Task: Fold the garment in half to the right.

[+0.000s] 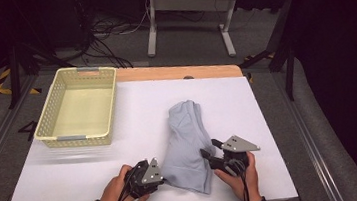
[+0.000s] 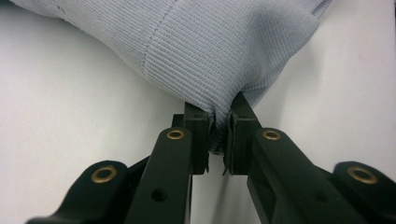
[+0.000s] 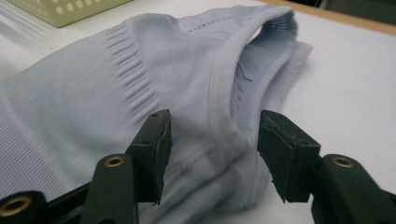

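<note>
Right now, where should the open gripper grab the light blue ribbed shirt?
Probably the thick seamed edge of the light blue ribbed shirt lying between the open right gripper, coming in low from the shirt's right side. That folded band gives the pads something firm. The left gripper already pinches the shirt's near corner, so this hold would spread the cloth.

Our left gripper (image 1: 160, 179) lies low near the table's front edge, jaws pinched tight on a fold of cloth (image 2: 219, 60). Our right gripper (image 1: 210, 148) sits opposite, jaws parted, pads clear; both hands grip from behind.
</note>
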`<action>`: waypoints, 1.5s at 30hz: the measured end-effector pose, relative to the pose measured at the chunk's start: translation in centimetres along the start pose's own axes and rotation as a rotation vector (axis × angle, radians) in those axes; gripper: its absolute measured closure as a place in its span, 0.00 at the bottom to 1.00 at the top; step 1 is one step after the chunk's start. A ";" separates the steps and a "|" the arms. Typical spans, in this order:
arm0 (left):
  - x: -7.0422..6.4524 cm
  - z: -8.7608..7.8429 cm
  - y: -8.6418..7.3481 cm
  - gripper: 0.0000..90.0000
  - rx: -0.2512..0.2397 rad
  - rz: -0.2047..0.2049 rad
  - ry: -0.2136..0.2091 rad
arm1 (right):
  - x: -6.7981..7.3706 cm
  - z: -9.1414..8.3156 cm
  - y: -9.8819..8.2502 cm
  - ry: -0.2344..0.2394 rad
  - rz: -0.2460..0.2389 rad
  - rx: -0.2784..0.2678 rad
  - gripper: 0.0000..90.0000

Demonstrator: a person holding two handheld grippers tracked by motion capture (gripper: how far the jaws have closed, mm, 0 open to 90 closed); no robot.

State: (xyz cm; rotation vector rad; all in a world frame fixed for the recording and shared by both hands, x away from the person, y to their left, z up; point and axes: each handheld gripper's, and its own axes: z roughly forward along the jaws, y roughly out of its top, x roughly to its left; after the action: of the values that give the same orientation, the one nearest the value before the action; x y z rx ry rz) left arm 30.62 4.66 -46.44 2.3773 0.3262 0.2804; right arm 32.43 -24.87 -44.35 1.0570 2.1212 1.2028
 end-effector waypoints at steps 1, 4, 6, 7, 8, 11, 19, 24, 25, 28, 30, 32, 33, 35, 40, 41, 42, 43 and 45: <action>-0.2 -0.1 -0.3 0.91 -0.013 -0.015 0.003 | 0.0 0.6 0.2 0.016 -0.005 0.005 0.51; -0.4 -0.1 -0.5 0.91 -0.029 -0.041 0.005 | -0.1 1.8 0.5 0.032 -0.038 0.039 0.75; -0.7 -0.2 -0.6 0.91 -0.037 -0.045 0.007 | -0.2 2.1 0.5 0.051 -0.036 0.051 0.85; -0.8 -0.2 -0.6 0.91 -0.032 -0.056 0.006 | -0.1 2.0 0.4 0.055 -0.049 0.054 0.94; -0.9 -0.2 -0.7 0.91 -0.038 -0.065 0.005 | 0.0 1.9 0.4 0.066 -0.057 0.051 0.97; -1.4 -0.2 -0.7 0.91 -0.040 -0.073 0.014 | 0.2 1.4 0.6 0.050 -0.086 0.036 0.98; -1.6 -0.1 -0.6 0.91 -0.054 -0.064 -0.006 | -0.9 0.8 0.3 0.050 -0.037 0.013 0.76; -2.0 -0.1 -0.6 0.90 -0.049 -0.058 -0.006 | -0.9 1.9 0.0 0.067 -0.019 0.096 0.52; -1.9 -0.1 -0.6 0.90 -0.052 -0.056 -0.009 | -1.0 2.1 -0.1 0.069 -0.013 0.111 0.50; -1.9 -0.1 -0.6 0.90 -0.049 -0.054 -0.009 | -1.4 2.7 -0.3 0.094 0.012 0.124 0.56; -1.9 -0.1 -0.6 0.90 -0.050 -0.041 -0.004 | -1.0 2.8 -0.3 0.111 -0.022 0.126 0.71; -2.0 0.0 -0.6 0.90 -0.053 -0.036 -0.006 | -0.6 2.7 -0.3 0.123 -0.060 0.126 0.83; -1.9 0.0 -0.6 0.90 -0.055 -0.035 -0.008 | -0.3 2.7 -0.2 0.113 -0.081 0.130 0.88; -1.9 0.0 -0.6 0.90 -0.054 -0.036 -0.007 | -0.2 2.5 -0.1 0.099 -0.096 0.128 0.91; -2.0 -0.1 -0.6 0.78 -0.054 -0.031 -0.003 | -0.2 1.5 0.2 0.062 -0.097 0.089 0.92; -2.0 -0.1 -0.6 0.69 -0.042 -0.030 0.015 | 0.0 0.2 0.8 0.042 -0.094 0.050 0.93; -2.0 -0.2 -0.6 0.65 -0.042 -0.032 0.012 | 0.0 -0.3 1.0 0.032 -0.102 0.037 0.93; -1.9 -0.3 -0.6 0.60 -0.047 -0.035 0.009 | 0.1 -0.8 1.2 0.022 -0.112 0.022 0.93; -1.9 -0.5 -0.7 0.53 -0.064 -0.041 0.005 | 0.1 -2.1 1.7 -0.012 -0.134 -0.003 0.93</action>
State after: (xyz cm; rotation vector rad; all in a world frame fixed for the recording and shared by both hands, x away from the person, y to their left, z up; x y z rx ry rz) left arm 28.60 4.92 -46.71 2.3051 0.3625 0.2739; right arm 31.53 -25.36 -41.85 0.9025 2.1438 1.1326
